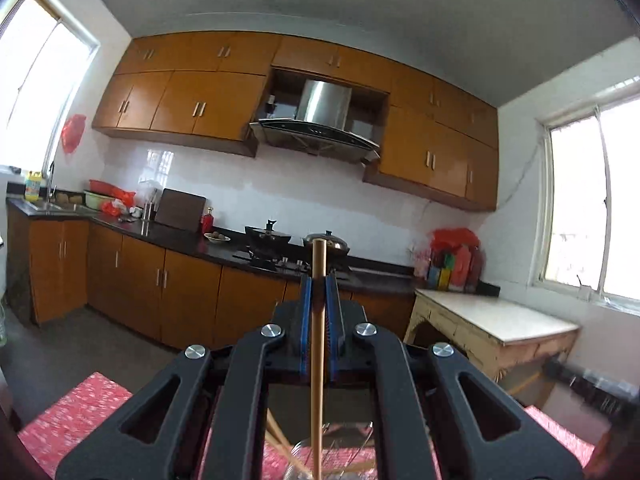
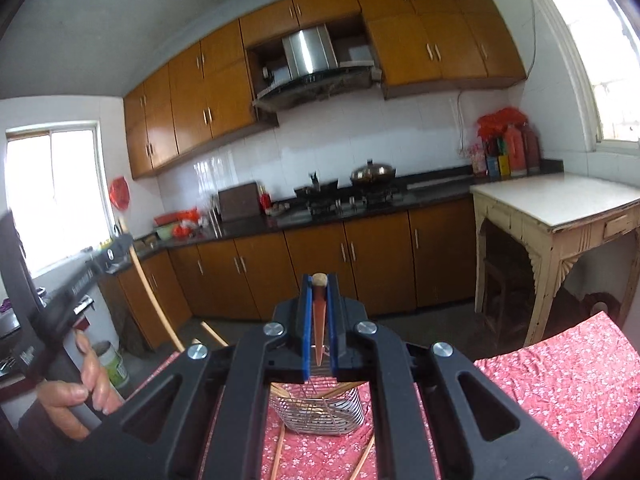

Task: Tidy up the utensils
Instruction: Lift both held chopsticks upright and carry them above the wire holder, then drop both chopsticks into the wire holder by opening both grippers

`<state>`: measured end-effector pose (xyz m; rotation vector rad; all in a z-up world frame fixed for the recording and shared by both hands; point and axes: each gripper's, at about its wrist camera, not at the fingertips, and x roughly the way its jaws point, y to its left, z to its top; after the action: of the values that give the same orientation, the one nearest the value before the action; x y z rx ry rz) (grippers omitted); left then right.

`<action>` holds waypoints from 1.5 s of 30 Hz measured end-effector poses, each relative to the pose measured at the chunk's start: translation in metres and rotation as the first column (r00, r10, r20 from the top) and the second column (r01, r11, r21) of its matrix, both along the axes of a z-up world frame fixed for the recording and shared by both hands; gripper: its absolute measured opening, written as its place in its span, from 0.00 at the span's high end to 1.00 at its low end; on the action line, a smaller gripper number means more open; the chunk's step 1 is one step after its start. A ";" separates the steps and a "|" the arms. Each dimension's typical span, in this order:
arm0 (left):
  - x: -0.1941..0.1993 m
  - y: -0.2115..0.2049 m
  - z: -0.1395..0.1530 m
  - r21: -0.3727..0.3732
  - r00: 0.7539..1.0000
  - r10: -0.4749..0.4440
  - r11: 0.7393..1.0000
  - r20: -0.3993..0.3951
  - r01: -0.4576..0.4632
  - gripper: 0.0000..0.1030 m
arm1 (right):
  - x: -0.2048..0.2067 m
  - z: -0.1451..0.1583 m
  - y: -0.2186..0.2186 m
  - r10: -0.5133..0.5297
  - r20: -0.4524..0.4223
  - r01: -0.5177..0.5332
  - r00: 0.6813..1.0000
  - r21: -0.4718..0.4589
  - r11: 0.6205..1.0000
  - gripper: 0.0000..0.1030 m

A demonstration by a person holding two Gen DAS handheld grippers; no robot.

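Left hand-held gripper [image 1: 319,280] is clamped on a single bamboo chopstick [image 1: 319,360], the stick running up between the blue pads and poking out past their tips. Right hand-held gripper [image 2: 319,280] is likewise closed on its own utensil, a reddish-brown stick with a pale rounded end [image 2: 319,316] (another chopstick, by the look of it). Both are held above the wire utensil basket [image 2: 320,412], which sits on the red floral cloth covering the surface [image 2: 560,380]. More chopsticks already lean inside the basket, and a few loose ones [image 2: 277,456] lie on the cloth just in front of it. So we're mid-carry, I'd say. The next move calls for lining each stick up over the basket's mouth, tipping it end-down, then releasing.
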<state>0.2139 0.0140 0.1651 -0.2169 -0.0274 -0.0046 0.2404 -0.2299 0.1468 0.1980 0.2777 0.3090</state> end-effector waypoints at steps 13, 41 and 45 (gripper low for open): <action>0.080 -0.027 -0.039 0.071 0.993 0.092 0.994 -0.071 -0.087 0.93 | 0.088 -0.030 0.024 0.039 -0.192 -0.048 0.981 -0.045 0.998 0.93; 0.079 -0.006 -0.037 0.092 0.975 0.096 0.993 -0.202 -0.079 0.54 | 0.125 -0.024 0.003 -0.073 -0.297 0.075 0.952 -0.006 0.997 0.71; 0.062 0.000 -0.031 0.095 0.974 0.107 0.991 -0.198 -0.090 0.54 | 0.105 -0.020 -0.005 -0.098 -0.283 0.098 0.954 -0.015 0.995 0.70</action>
<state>0.2763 0.0140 0.1340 -0.1291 0.1648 0.1150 0.3454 -0.2354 0.1268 0.2548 0.5500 0.1813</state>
